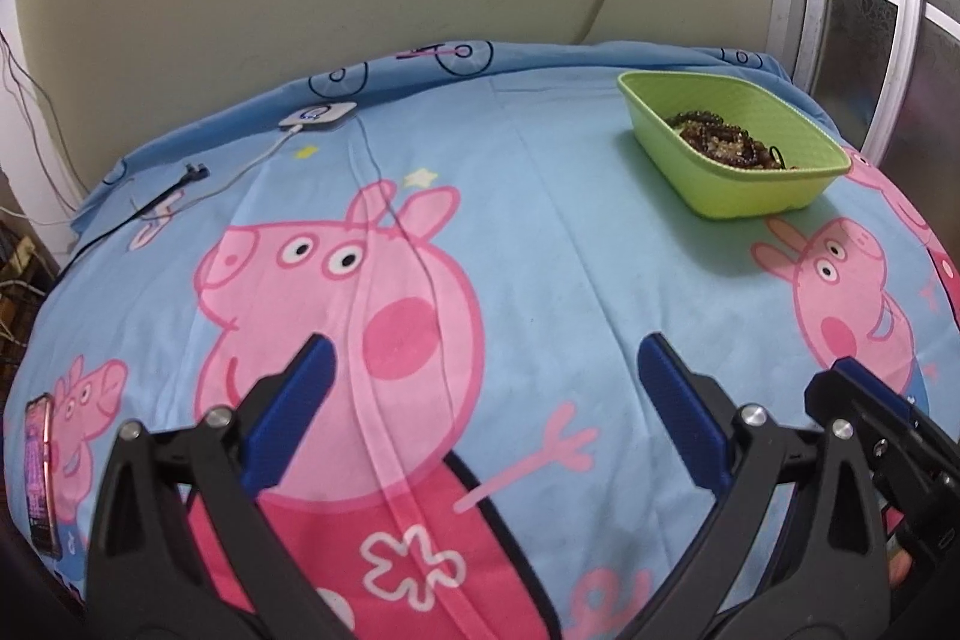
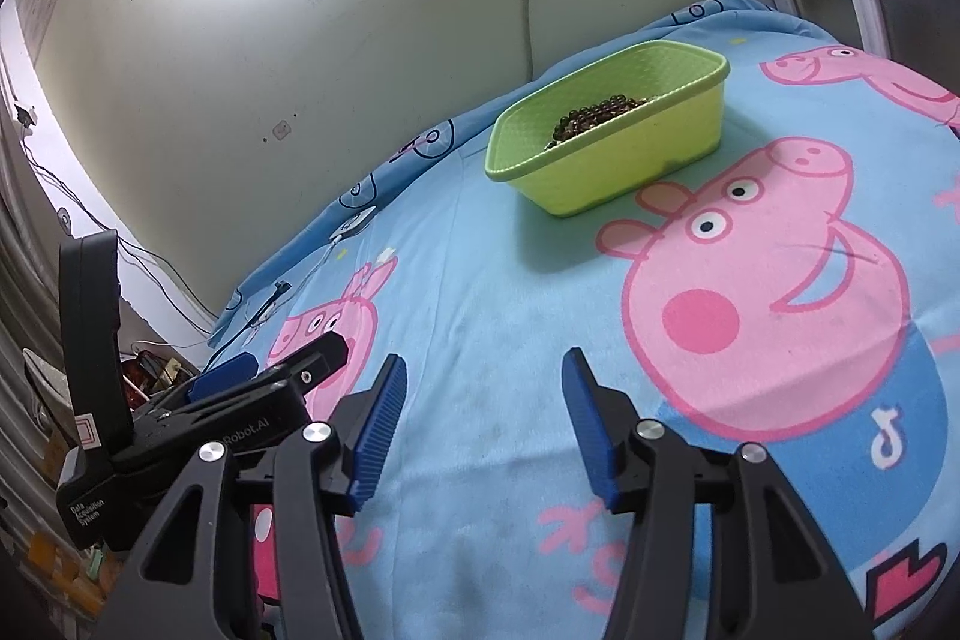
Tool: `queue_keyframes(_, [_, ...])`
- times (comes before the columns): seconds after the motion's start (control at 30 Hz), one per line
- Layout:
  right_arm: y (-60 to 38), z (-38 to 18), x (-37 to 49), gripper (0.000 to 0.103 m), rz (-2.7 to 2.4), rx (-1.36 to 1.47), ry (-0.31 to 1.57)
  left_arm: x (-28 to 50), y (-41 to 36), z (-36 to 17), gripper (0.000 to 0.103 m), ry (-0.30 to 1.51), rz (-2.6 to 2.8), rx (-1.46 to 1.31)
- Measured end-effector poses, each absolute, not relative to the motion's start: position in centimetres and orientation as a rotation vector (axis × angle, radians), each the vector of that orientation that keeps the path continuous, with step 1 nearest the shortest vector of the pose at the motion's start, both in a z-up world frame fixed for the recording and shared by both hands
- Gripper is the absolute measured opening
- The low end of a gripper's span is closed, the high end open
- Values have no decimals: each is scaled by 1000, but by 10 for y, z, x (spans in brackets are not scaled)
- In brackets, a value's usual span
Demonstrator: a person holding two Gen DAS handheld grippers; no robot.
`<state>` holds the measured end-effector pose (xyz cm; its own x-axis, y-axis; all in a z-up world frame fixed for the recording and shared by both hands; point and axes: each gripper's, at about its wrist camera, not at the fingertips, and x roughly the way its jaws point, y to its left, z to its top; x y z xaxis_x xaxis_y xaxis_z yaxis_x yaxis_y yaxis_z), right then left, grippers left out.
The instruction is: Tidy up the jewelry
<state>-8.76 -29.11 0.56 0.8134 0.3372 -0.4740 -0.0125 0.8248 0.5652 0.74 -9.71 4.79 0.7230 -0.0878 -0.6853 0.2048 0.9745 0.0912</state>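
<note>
So far all the beads (image 1: 729,139) I see lie in the green tub (image 1: 756,196) on the bed (image 1: 540,232), and my left tool (image 1: 486,400) and right tool (image 2: 480,424) hang spread and empty, so little seems left.

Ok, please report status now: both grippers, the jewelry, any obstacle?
Left gripper open, empty. Right gripper open, empty. Beaded jewelry lies in green basket. Nothing between grippers and basket.

One green plastic basket (image 1: 774,196), one heap of dark beaded jewelry (image 1: 720,139), one phone (image 1: 41,472), one white charger pad (image 1: 317,116), two grippers: left gripper (image 1: 480,382) and right gripper (image 2: 485,394).
</note>
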Motion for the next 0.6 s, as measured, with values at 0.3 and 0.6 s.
queue_keyframes(0.3, [-298, 1, -86, 37, 188, 612, 609, 4, -102, 40, 97, 771, -164, 184])
queue_keyframes(0.6, [-303, -4, -85, 38, 180, 643, 612, 5, -104, 30, 97, 789, -150, 203])
